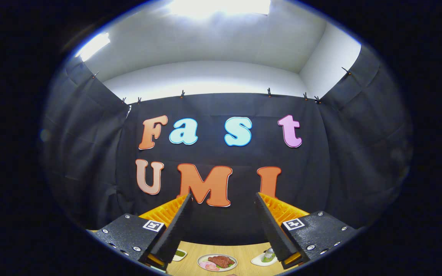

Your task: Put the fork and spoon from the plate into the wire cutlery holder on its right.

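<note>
overhead, fingers (223, 203) spread wide, gripping nothing; plate (217, 263) lies on table (244, 251) between them.

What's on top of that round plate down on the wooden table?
The plate, seen between the open claw fingers, holds reddish-brown food that looks like meat, plus something pink beside it. It is too small to tell whether a fork or spoon lies there, and the plate's near edge is cut off.
</note>
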`<state>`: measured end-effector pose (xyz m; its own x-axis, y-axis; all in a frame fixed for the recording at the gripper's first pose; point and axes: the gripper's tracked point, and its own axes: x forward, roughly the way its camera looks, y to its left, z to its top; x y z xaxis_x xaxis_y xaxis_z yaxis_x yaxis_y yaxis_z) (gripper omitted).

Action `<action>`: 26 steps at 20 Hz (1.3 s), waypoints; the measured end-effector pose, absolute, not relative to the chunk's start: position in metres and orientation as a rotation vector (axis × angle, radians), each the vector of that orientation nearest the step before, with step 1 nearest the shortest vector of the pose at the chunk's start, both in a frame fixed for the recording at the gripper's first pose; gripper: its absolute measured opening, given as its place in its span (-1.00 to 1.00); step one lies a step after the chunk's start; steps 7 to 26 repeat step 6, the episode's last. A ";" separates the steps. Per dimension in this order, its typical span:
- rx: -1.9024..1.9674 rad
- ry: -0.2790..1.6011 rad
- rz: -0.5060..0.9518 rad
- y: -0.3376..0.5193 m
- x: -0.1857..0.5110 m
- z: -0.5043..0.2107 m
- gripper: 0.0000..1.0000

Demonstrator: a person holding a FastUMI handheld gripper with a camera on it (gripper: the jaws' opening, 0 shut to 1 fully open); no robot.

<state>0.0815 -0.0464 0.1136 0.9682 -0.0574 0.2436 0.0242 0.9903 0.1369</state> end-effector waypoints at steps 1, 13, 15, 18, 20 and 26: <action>0.128 -0.253 -0.042 -0.046 0.082 0.114 0.93; 0.101 -0.211 -0.029 -0.040 0.088 0.104 0.93; 0.101 -0.211 -0.029 -0.040 0.088 0.104 0.93; 0.101 -0.211 -0.029 -0.040 0.088 0.104 0.93; 0.101 -0.211 -0.029 -0.040 0.088 0.104 0.93; 0.101 -0.211 -0.029 -0.040 0.088 0.104 0.93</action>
